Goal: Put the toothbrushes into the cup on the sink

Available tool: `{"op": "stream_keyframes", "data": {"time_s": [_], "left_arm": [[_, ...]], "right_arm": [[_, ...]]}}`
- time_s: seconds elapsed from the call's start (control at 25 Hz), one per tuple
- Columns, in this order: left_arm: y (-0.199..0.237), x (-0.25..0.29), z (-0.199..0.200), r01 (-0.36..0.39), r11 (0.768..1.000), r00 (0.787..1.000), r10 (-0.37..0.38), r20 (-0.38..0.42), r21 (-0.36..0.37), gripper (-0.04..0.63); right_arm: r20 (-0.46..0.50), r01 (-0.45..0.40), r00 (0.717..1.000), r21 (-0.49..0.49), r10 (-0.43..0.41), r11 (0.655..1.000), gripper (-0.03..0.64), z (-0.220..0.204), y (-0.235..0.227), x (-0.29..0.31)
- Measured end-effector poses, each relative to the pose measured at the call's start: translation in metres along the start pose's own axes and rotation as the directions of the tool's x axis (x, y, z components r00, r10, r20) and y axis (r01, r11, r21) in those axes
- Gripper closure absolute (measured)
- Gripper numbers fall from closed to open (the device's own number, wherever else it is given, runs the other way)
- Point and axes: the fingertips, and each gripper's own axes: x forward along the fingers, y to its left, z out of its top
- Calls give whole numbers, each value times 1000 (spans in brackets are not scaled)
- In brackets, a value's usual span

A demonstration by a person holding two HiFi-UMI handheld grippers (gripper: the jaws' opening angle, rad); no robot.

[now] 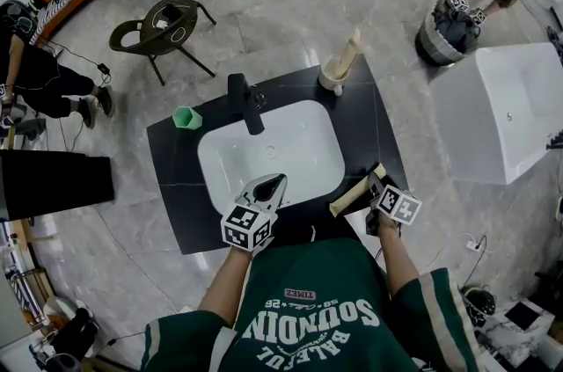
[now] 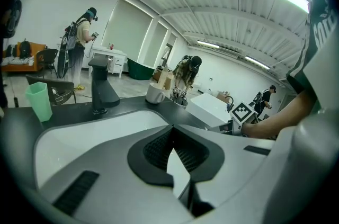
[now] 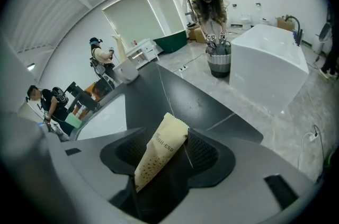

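Note:
A white cup (image 1: 332, 78) stands at the back right of the black counter (image 1: 176, 186), with a wrapped toothbrush (image 1: 350, 52) upright in it. Another toothbrush in a tan paper wrapper (image 1: 354, 198) lies at the counter's front right corner. My right gripper (image 1: 369, 186) is open around it. In the right gripper view the wrapper (image 3: 159, 157) lies loose between the wide-apart jaws of the right gripper (image 3: 168, 149), and the white cup (image 3: 126, 72) is far ahead. My left gripper (image 1: 273, 184) hangs over the sink's front rim, shut and empty (image 2: 170, 130).
A white basin (image 1: 290, 150) fills the middle of the counter, with a black faucet (image 1: 246, 102) behind it and a green cup (image 1: 186, 117) at the back left. A white bathtub (image 1: 519, 106) and a grey bucket (image 1: 444, 32) stand to the right. People stand around the room.

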Motion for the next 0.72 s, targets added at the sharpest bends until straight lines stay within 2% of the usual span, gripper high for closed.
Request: {"op": "stream_keyframes", "data": {"time_s": [0.32,0.72], "left_arm": [[4,1,4,-20,1000,1000,20,7,-13,586],[10,-1,7,-43,999,999,44,15,-27,586]], "right_arm": [[-53,26,998,-56,-29,998,380,-8,-2,4],[-82,-2,997,-65,-4,998,471,-5,3,5]]}}
